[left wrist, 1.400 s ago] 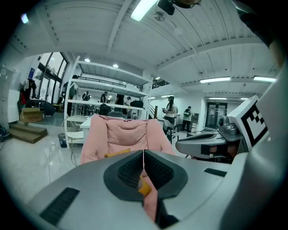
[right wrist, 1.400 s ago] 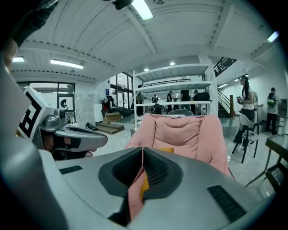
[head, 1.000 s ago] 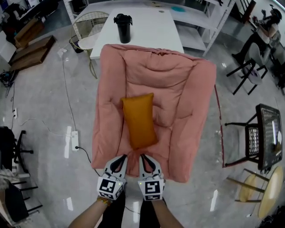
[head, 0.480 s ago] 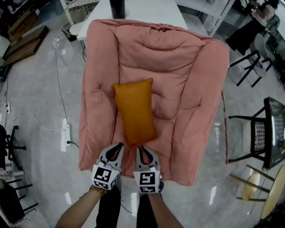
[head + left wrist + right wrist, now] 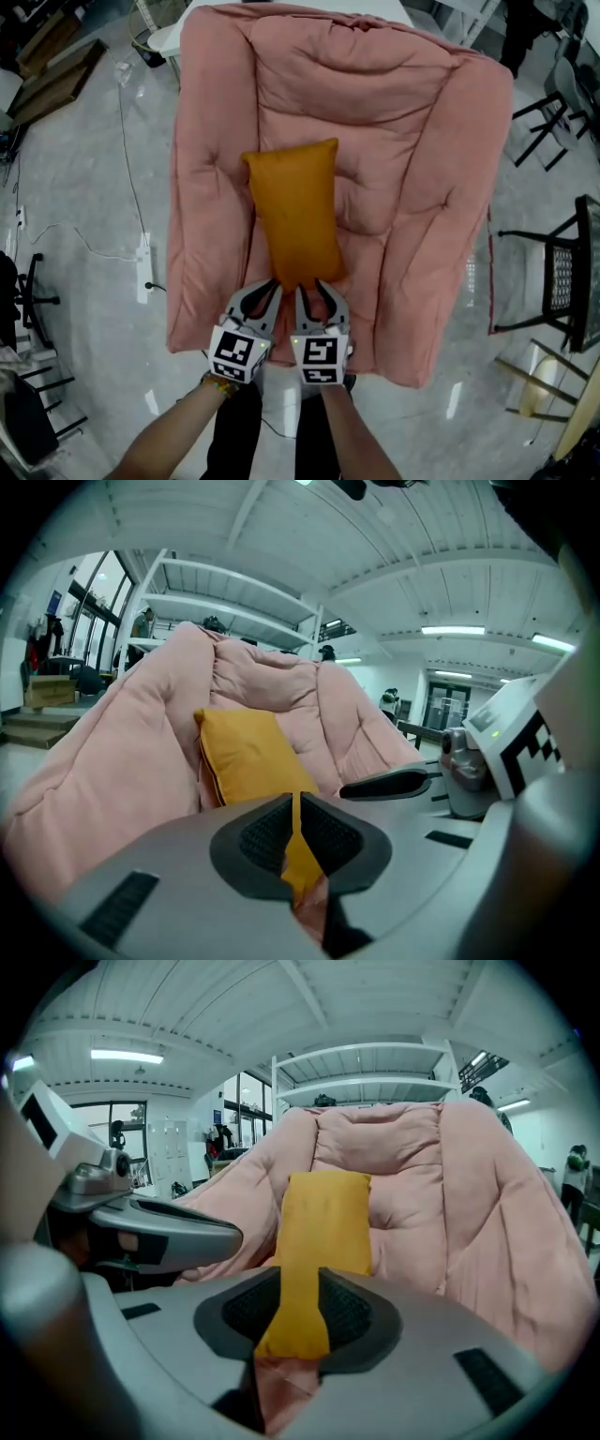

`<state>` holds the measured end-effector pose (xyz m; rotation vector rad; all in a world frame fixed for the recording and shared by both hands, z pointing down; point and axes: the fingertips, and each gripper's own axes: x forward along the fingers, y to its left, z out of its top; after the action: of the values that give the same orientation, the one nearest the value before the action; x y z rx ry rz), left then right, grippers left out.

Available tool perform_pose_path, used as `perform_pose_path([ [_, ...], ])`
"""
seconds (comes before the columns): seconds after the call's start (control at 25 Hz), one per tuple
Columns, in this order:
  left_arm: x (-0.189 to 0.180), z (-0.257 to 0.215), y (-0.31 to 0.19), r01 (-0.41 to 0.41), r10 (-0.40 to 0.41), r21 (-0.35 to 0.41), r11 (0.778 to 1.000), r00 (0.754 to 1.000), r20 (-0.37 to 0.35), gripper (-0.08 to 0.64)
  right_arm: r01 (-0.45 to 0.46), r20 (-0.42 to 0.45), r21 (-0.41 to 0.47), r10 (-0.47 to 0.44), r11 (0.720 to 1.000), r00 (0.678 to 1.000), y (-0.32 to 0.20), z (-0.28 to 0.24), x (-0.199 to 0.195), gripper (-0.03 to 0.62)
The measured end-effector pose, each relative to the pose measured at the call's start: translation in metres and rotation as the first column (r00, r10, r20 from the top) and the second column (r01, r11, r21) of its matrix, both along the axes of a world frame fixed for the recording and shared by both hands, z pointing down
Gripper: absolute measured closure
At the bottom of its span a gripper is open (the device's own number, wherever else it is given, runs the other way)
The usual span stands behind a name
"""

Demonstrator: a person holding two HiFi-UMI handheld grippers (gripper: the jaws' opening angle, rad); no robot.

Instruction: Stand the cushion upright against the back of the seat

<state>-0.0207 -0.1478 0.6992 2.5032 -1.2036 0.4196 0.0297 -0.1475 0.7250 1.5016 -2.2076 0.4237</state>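
The orange cushion lies flat down the middle of the pink seat, one short end toward the seat's back and the other toward its front edge. Both grippers are side by side at that front end. The left gripper has its jaws closed together with nothing between them, tips by the cushion's corner. The right gripper has just been opening its jaws. They're parted now, with the cushion's near end between them and not clamped.
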Motion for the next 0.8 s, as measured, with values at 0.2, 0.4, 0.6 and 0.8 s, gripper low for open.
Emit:
perform_pose_path([
  [0.2, -0.007, 0.005, -0.001, -0.008, 0.008, -0.011, 1.0, 1.0, 0.011, 0.545, -0.04, -0.006, -0.052, 0.04, 0.998, 0.999, -0.025, 0.022, 0.009, 0.403],
  [0.4, -0.012, 0.005, -0.005, -0.006, 0.007, -0.018, 1.0, 1.0, 0.011, 0.545, -0.055, 0.022, -0.129, 0.058, 0.99, 0.998, -0.039, 0.05, 0.009, 0.308],
  [0.6, -0.025, 0.009, -0.005, 0.004, -0.004, -0.021, 1.0, 1.0, 0.018, 0.545, -0.055, -0.018, -0.162, 0.053, 0.985, 0.998, -0.048, 0.07, 0.006, 0.31],
  [0.8, -0.037, 0.012, -0.001, 0.004, -0.003, -0.027, 1.0, 0.999, 0.035, 0.545, -0.032, -0.068, -0.162, 0.021, 0.986, 0.997, -0.048, 0.069, 0.006, 0.418],
])
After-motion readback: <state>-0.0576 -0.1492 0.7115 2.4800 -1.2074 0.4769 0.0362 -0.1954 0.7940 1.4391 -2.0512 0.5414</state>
